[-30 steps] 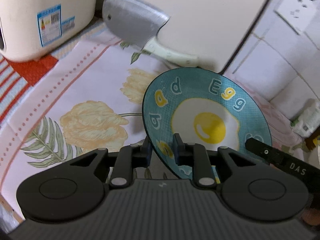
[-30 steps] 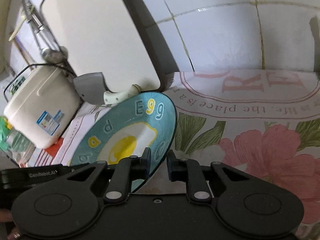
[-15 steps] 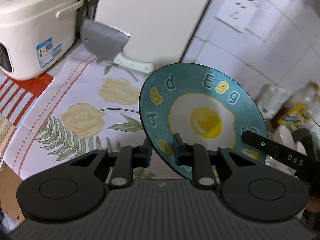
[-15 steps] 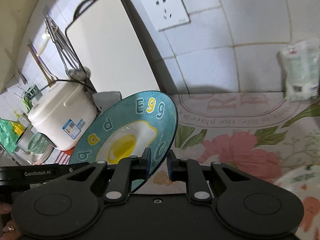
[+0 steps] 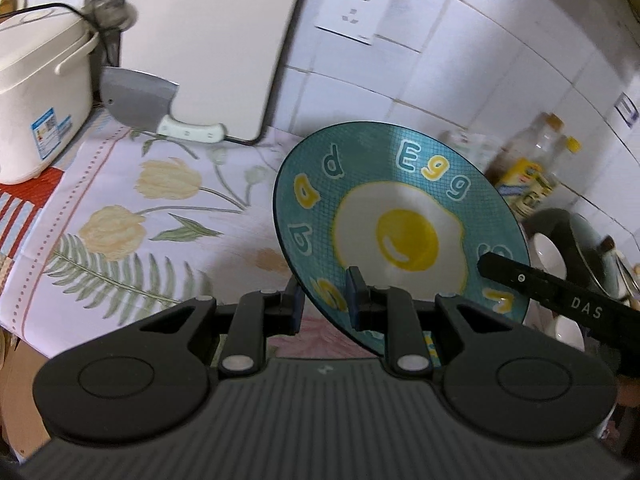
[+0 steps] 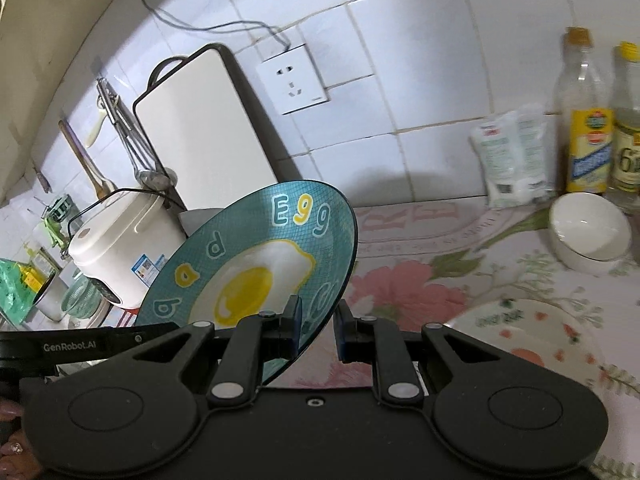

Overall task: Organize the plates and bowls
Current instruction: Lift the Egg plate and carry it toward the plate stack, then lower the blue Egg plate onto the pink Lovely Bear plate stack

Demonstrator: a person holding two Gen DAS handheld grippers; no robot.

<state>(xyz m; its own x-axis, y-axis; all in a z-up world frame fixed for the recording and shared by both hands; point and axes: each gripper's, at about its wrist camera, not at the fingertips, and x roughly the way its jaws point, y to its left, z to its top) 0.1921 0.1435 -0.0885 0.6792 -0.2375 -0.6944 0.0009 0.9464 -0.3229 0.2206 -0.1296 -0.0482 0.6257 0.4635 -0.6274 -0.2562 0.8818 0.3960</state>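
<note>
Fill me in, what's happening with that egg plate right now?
A person holds the teal egg plate with both tools: the left gripper and the right gripper are each shut on its rim, holding it tilted above the floral tablecloth. A white bowl and a patterned plate sit on the counter to the right.

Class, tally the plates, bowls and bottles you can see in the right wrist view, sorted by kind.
Plates: 2, the teal egg plate and the floral plate
Bowls: 1, the white bowl
Bottles: 2, and
Total: 5
</note>
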